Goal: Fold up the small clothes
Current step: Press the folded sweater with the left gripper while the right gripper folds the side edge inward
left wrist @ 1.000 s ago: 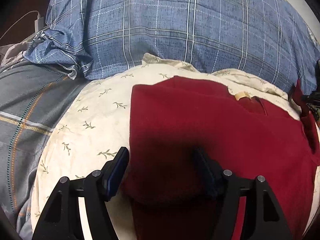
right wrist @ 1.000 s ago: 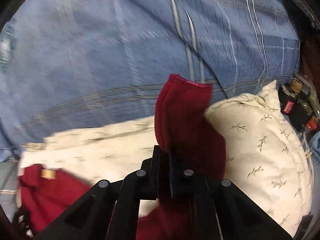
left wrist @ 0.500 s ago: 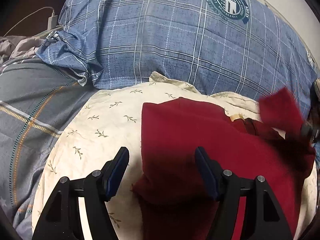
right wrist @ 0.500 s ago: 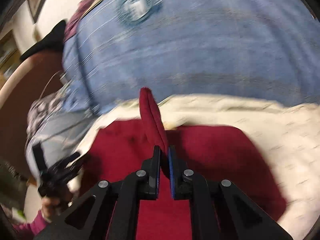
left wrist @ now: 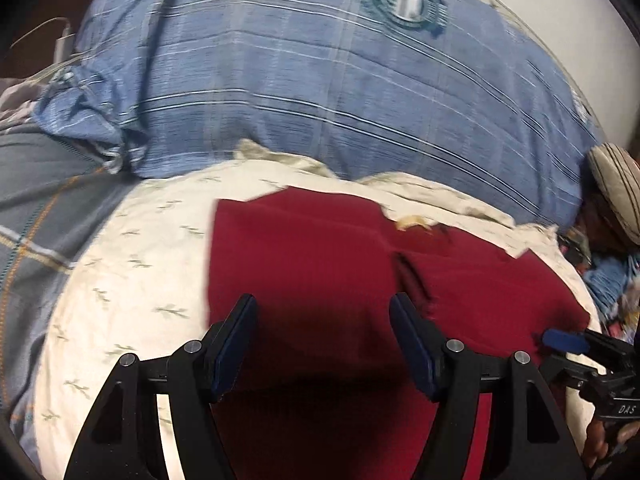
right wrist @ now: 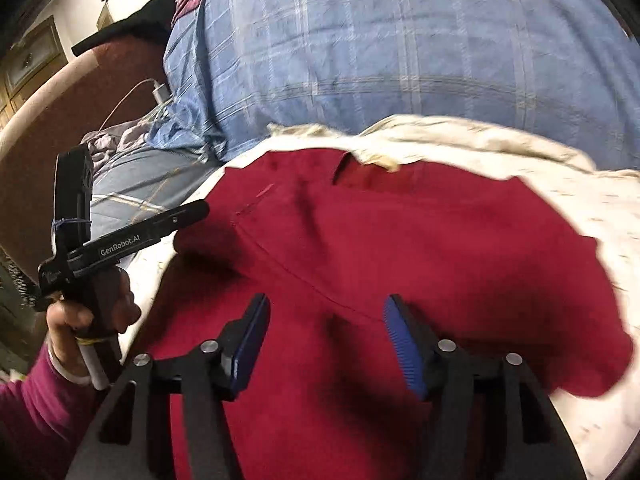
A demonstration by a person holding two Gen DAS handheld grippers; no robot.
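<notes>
A dark red garment [left wrist: 320,264] lies spread on a cream pillow [left wrist: 132,264] with a small leaf print, and this pillow rests against a big blue checked pillow [left wrist: 304,92] that carries a round green emblem. In the left wrist view one flap of the red cloth is folded over the middle, and a small tan label sits at the upper edge of the cloth. The left tongs [left wrist: 323,344] stand wide open above the near part of the garment; nothing is between the blue pads, and they do not press on the cloth. The right tongs [right wrist: 326,344] have just been opening, and now the jaws are apart with only flat red cloth below them, so they hold nothing. In the right wrist view the left tongs appear at the left side, with a hand [right wrist: 84,316] in a magenta sleeve [right wrist: 28,412] around the grip, and their tip reaches to the left edge of the garment. In the left wrist view one blue pad of the right tongs shows at the right edge, just beside the right border of the red cloth. A grey checked blanket [left wrist: 36,208] lies at the left of the cream pillow, and a white charger [right wrist: 160,92] with its cable is behind it.
</notes>
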